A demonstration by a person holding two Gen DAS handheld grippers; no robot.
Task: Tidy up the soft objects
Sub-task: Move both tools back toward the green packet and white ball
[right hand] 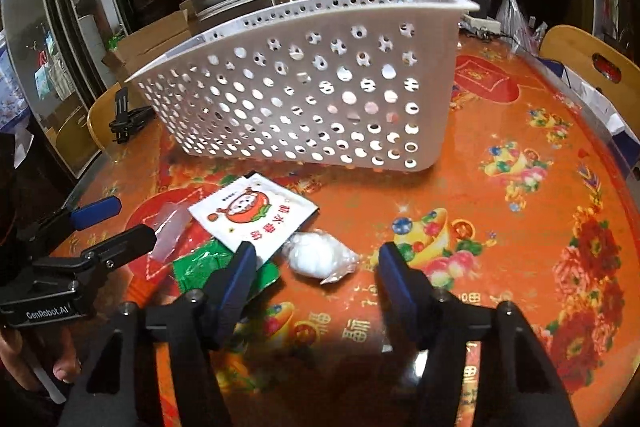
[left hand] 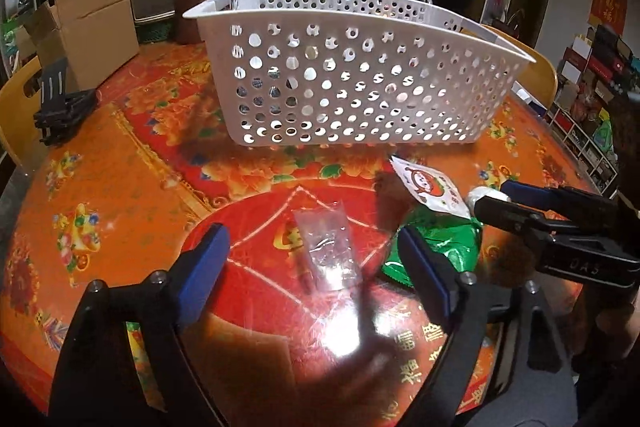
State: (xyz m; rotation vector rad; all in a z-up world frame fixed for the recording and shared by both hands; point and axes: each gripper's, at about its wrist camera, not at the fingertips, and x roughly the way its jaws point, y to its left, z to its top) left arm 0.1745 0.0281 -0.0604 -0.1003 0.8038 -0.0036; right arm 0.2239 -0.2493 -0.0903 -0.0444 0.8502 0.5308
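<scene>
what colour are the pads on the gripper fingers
Blue pads on black fingers, clearest in the right wrist view.

"GenRobot.AI" printed on left tongs point(right hand: 116, 223) body. "OAS" embossed on right tongs point(left hand: 490, 197) body, as far as readable. Chinese characters on white sachet point(right hand: 252, 217) and desk point(right hand: 520, 227) cloth, unreadable.
</scene>
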